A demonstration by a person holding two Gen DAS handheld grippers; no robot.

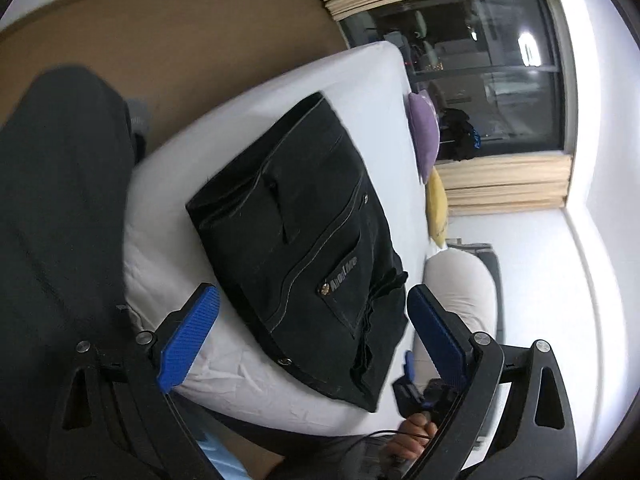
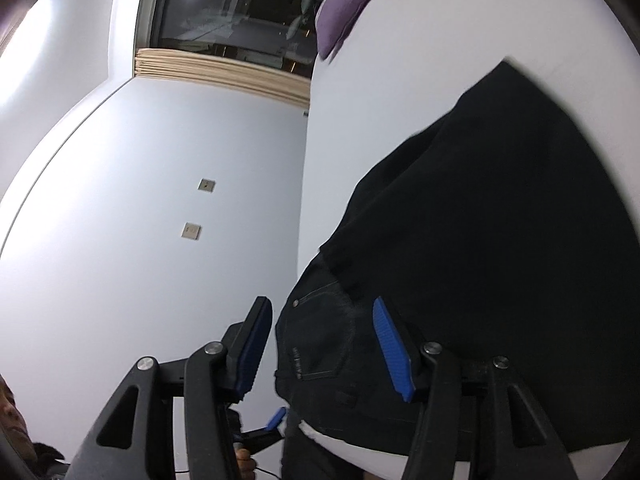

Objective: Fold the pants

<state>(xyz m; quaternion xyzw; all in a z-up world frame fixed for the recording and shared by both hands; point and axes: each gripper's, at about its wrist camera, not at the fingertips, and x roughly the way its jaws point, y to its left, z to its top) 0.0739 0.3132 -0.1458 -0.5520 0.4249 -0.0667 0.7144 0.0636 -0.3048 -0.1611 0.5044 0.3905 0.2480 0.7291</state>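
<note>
Seemingly the folding is nearly done: the black denim pants with pale stitching and metal rivets point(image 1: 304, 232) lie as a compact rectangular bundle on the white-sheeted mattress point(image 1: 360, 80), at the centre of the left wrist view, with loose layered edges bunched at the bundle's 5 o'clock corner. The left gripper with blue ribbed pads point(image 1: 304, 320) stands with its fingers wide apart, straddling the near end of the bundle without gripping it. The right gripper point(image 2: 320, 352) also has its fingers spread apart, and the pocket corner of the pants sits between them; whether a pad touches the cloth I cannot tell.

My judgement is that the step in hand is the last tidy-up or one further fold. The next move would call for closing on the bunched edges toward 5 o'clock, then smoothing or doubling the bundle over.

No container shows in either view. A purple cushion point(image 1: 424, 128) and a yellow cushion point(image 1: 437, 208) rest at the mattress edge toward 2 o'clock, well apart from the pants.
</note>
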